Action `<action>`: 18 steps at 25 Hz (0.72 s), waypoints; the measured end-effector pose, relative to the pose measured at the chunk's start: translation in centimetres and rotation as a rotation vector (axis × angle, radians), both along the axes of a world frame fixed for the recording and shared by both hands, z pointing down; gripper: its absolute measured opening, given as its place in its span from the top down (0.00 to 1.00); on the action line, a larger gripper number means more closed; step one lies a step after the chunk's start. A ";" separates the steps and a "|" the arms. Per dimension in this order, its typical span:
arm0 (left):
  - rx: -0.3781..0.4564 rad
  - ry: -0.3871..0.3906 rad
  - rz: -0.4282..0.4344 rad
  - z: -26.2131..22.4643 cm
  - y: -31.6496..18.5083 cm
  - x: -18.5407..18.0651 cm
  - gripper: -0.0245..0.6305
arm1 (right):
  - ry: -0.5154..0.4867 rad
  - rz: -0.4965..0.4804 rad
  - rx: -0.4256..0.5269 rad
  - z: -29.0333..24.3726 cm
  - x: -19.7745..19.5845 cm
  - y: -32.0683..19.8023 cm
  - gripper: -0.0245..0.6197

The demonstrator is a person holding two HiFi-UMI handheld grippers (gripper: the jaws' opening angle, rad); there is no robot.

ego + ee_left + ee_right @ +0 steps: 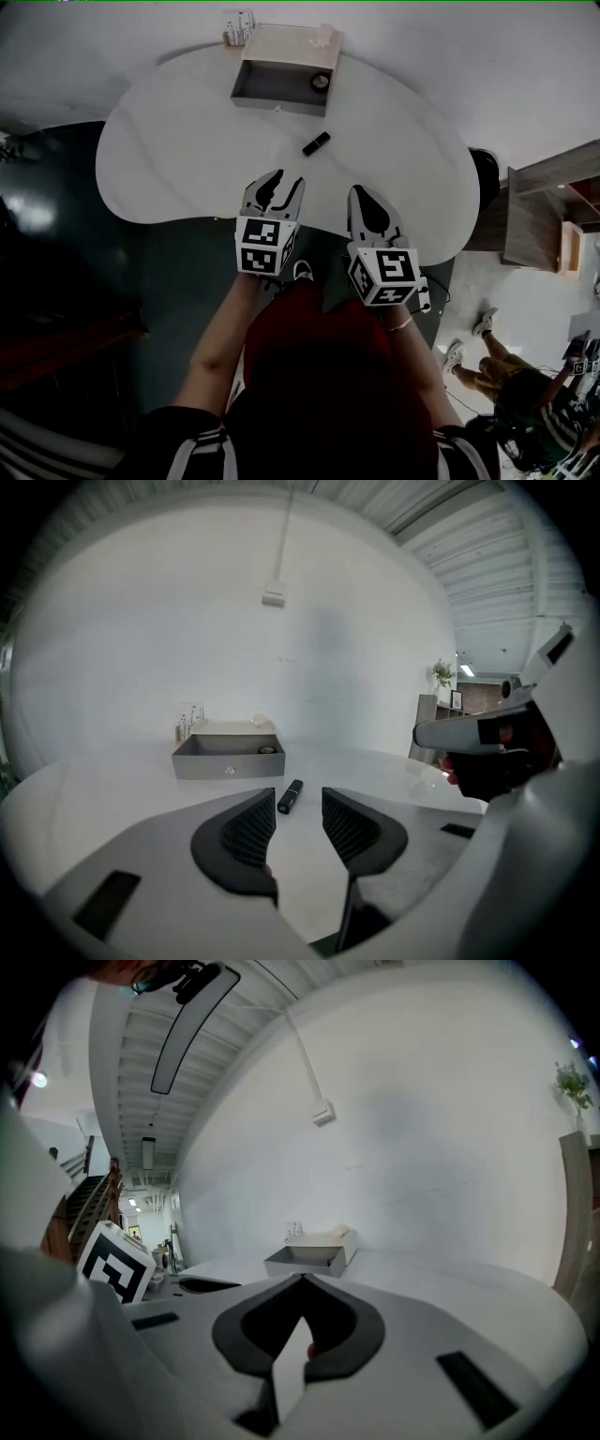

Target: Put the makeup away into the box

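Observation:
A small black makeup tube (316,143) lies on the white table (187,159), between the grippers and the box. In the left gripper view the tube (290,796) shows just beyond the jaws. The grey open box (281,86) stands at the table's far edge with a small round item (321,82) inside; the box (229,757) also shows in the left gripper view and the box (307,1259) in the right gripper view. My left gripper (281,182) hovers over the near table edge, open and empty. My right gripper (364,202) is beside it, shut on nothing.
A rack of small bottles (239,27) stands behind the box's left corner. A wooden shelf unit (548,220) is to the right of the table. People's legs and shoes (487,356) show on the floor at lower right.

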State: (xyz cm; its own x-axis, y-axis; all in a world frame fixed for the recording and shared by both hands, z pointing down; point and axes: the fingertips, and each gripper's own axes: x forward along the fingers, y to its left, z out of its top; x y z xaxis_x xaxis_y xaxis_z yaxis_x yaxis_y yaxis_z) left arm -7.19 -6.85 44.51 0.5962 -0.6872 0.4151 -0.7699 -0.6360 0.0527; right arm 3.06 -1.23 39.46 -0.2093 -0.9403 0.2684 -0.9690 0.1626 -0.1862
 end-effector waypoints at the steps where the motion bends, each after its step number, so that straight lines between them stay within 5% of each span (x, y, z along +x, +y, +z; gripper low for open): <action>1: -0.005 -0.003 0.009 0.2 -0.3 0.0 0.73 | 0.002 0.007 -0.003 0.0 -0.1 -0.2 0.94; 18: -0.065 -0.122 0.103 4.2 -4.6 2.1 0.69 | 0.011 0.086 -0.017 0.4 1.9 -2.8 0.94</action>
State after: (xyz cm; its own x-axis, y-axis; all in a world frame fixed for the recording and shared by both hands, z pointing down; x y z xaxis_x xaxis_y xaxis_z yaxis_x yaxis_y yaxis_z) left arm -5.12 -11.49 48.67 0.6045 -0.5942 0.5306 -0.7037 -0.7104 0.0061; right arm 4.93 -3.99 39.90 -0.1245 -0.9499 0.2866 -0.9813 0.0751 -0.1773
